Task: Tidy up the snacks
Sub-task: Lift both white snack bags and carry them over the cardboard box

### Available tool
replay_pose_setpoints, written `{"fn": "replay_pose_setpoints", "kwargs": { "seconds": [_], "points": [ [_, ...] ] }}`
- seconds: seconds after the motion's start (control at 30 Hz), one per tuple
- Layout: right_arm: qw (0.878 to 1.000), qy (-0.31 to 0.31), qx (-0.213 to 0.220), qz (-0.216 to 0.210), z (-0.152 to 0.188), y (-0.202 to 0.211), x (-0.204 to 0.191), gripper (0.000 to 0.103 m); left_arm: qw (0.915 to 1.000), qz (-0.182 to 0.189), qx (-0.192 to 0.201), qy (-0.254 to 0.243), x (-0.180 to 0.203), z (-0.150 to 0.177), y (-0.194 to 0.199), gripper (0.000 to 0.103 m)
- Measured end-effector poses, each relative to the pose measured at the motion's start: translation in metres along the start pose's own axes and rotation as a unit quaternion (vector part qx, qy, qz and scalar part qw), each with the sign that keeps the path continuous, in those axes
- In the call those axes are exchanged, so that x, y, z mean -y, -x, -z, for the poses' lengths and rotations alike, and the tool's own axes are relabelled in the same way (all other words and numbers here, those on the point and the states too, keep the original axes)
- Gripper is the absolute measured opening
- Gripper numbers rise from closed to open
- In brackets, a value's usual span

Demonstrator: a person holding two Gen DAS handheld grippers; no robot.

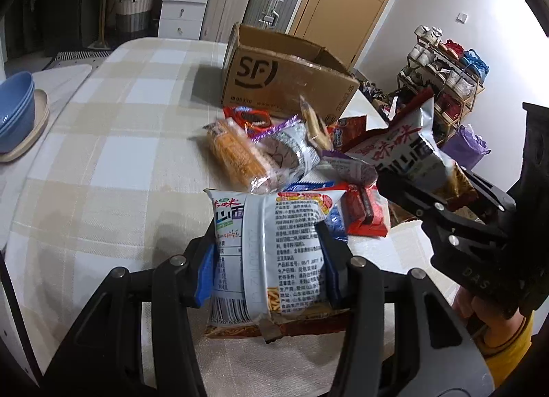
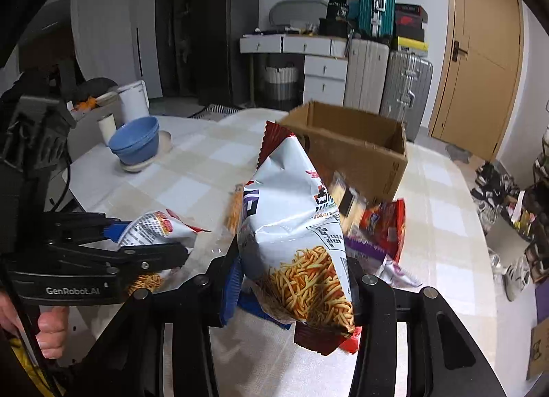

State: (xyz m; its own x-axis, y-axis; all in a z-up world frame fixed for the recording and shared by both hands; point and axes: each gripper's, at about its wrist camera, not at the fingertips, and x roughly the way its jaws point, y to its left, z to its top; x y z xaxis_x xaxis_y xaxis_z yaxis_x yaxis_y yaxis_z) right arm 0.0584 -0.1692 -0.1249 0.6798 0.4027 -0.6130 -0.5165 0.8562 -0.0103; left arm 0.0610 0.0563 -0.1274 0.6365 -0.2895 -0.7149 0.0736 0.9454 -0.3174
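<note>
Underneath, a checked tablecloth [image 1: 103, 143]; behind, suitcases [image 2: 405, 84] beside a wooden door [image 2: 480, 53].

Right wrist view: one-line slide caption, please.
Right gripper lifts a noodle-snack bag toward the cardboard box.

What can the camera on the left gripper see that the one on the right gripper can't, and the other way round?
Only the left camera shows the SF logo on the cardboard box, the orange cracker pack clearly, and the shoe rack.

Only the right camera shows the black fridge, the white container behind the bowls, and the noodle picture on the right gripper's snack bag.

Both show the checked tablecloth, the box, the blue bowls, the suitcases, the wooden door, and the left gripper shut on its own snack bag.
</note>
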Motion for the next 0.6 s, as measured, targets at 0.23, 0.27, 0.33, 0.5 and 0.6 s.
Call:
{"fn": "replay_pose_setpoints", "kwargs": {
  "seconds": [0.23, 0.27, 0.33, 0.5, 0.6],
  "points": [
    [0.999, -0.013, 0.032, -0.019, -0.03, 0.023, 0.013, 0.045, 0.9998, 0.008, 0.009, -0.017, 0.008, -0.027, 0.014, 0.046],
    [0.999, -0.019, 0.037, -0.026, -0.037, 0.027, 0.019, 0.045, 0.9996, 0.008, 0.014, -0.023, 0.01, -0.036, 0.017, 0.046],
    [0.998, -0.031, 0.046, -0.038, -0.051, 0.031, 0.03, 0.045, 0.9992, 0.008, 0.022, -0.033, 0.014, -0.053, 0.021, 0.046],
    [0.992, -0.073, 0.07, -0.071, -0.103, 0.039, 0.074, 0.045, 0.9977, 0.011, 0.038, -0.055, 0.021, -0.104, 0.023, 0.047],
    [0.99, -0.091, 0.074, -0.079, -0.131, 0.033, 0.095, 0.045, 0.9973, 0.015, 0.044, -0.056, 0.022, -0.136, 0.019, 0.047]
  ]
}}
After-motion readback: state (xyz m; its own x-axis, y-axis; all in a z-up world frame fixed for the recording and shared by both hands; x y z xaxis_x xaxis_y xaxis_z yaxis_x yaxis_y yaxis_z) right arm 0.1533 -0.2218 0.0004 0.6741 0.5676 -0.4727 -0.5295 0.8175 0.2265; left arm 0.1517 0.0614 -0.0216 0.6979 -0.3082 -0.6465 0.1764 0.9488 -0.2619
